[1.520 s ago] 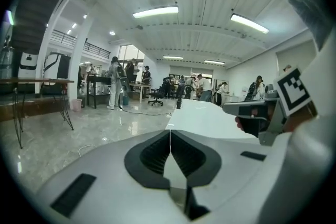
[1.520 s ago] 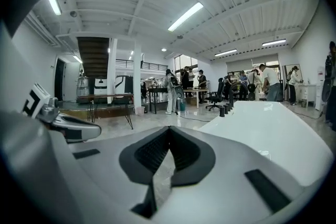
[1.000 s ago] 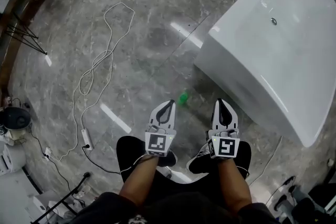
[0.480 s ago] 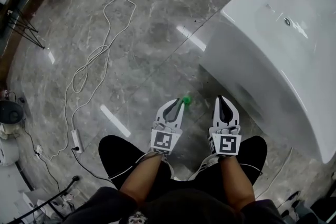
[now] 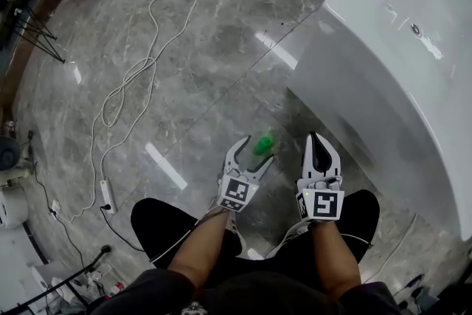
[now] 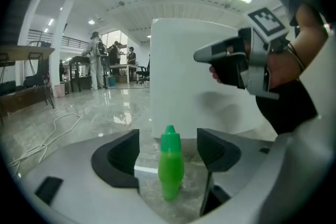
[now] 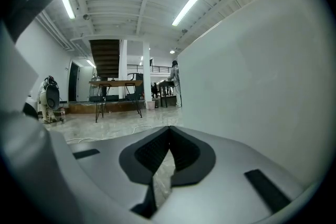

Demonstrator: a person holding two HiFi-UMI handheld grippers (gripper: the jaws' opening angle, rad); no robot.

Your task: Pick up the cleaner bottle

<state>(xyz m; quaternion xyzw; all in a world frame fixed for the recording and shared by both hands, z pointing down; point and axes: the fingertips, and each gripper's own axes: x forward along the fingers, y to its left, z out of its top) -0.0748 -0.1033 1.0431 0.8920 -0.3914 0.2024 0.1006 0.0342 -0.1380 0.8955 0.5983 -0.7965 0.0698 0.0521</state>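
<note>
Plastic, by the look of it, and small: the green cleaner bottle [image 6: 170,165] stands upright on the grey marble floor [image 5: 206,48], near the foot of the white tub [image 5: 383,55] and well in from the floor's far edges. It has a rounded belly that narrows into a green conical cap. It is probably light, though how full it is cannot be told. The wall looks smooth and glossy, so it is likely somewhat slippery, and thin enough to give a little under a hard squeeze. Being narrow at the base and standing on polished stone, it would tip or skate away if nudged from one side.

The best hold appears to be across the widest part of the belly, below the cap, with both pads meeting it at once. Higher up, the taper could let it slide out downward.

The left claw [image 5: 254,154] is opening, its jaws spread wide to either side of the bottle. The bottle sits in the gap between the dark pads [image 6: 119,157] without touching either, so nothing is gripped yet. The right claw [image 7: 169,149] is closed, jaws together on nothing, and hangs just beside the left one, close to the tub's wall. A white cable [image 5: 125,85] loops across the floor, well apart from the bottle.
</note>
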